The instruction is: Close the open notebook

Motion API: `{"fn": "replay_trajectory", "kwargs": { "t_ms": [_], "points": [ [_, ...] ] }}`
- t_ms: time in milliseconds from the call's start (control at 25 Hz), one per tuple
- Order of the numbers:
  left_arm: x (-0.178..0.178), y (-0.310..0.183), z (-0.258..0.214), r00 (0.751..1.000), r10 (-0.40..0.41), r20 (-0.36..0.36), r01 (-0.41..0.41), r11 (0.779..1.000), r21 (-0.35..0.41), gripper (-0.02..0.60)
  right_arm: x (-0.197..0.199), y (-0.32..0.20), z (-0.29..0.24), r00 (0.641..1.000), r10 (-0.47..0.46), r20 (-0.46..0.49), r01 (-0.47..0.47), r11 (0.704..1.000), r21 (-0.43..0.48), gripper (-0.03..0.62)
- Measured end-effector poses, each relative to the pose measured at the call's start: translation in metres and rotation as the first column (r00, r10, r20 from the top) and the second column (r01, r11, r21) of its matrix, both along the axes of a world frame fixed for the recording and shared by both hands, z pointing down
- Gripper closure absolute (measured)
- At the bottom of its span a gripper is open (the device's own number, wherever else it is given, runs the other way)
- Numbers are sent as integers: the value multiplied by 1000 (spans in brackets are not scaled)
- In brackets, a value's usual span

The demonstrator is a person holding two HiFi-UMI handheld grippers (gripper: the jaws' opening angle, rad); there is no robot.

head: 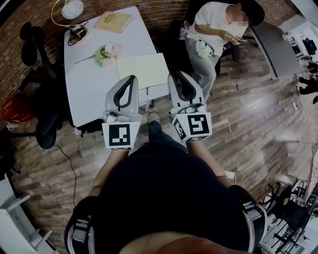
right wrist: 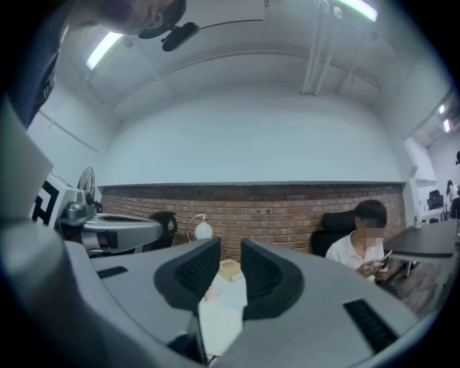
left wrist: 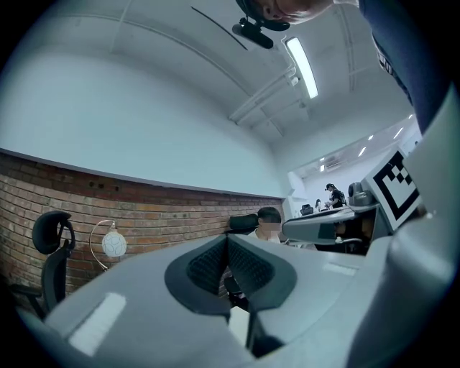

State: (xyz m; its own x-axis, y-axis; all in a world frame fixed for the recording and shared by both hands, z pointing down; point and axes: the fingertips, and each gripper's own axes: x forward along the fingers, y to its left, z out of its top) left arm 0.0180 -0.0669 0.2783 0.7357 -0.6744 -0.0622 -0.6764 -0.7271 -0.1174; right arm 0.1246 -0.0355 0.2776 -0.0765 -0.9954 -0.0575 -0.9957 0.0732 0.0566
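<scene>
Scene: A person is standing at the near edge of a white table [head: 89, 92], looking steeply down and holding a gripper in each hand.
Task's thing: The notebook [head: 143, 69] is lying flat with pale pages facing up, at the table's near right corner. It is sitting just beyond both gripper tips, and nothing is touching it.
Left gripper: The left gripper [head: 130, 79] is pointing level toward the table. Its jaws are resting together with nothing between them.
Right gripper: The right gripper [head: 180, 75] is pointing level beside it. Its jaws are standing partly apart; only the table beyond is showing through the gap, so it is gripping nothing.
Step in hand: Judging from this, the reach toward the notebook is under way and the closing itself is not yet begun.
Doing it well: The parted right jaws are probably suited to pinching one outer page edge and swinging it over in an arc. The closed left tip could be steadying the other half. Which way the spine is running cannot be told. The notebook is lying near the table edge, so a sideways push is risking sliding it off.
Other things: A bunch of flowers [head: 105, 53], a tan book [head: 113, 21] and a globe lamp [head: 72, 10] are lying farther back, well apart from the notebook.
Containers: None is showing on the table. A red basket-like thing [head: 11, 108] is sitting on the floor at far left; its contents are too small to tell.
Bystander: A seated person [head: 213, 30] is sitting beyond the table's right side.
</scene>
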Motion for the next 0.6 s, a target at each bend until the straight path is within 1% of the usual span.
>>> {"fn": "replay_trajectory", "kwargs": {
  "t_ms": [280,600],
  "points": [
    [26,-63,-5,999,-54,1,54,999,-2,575,30,-70,-4,999,-48,8,48,999,3,530],
    [57,-119,-9,994,-107,11,107,994,-6,575,66,-130,-4,996,-87,27,87,996,2,530]
  ]
}}
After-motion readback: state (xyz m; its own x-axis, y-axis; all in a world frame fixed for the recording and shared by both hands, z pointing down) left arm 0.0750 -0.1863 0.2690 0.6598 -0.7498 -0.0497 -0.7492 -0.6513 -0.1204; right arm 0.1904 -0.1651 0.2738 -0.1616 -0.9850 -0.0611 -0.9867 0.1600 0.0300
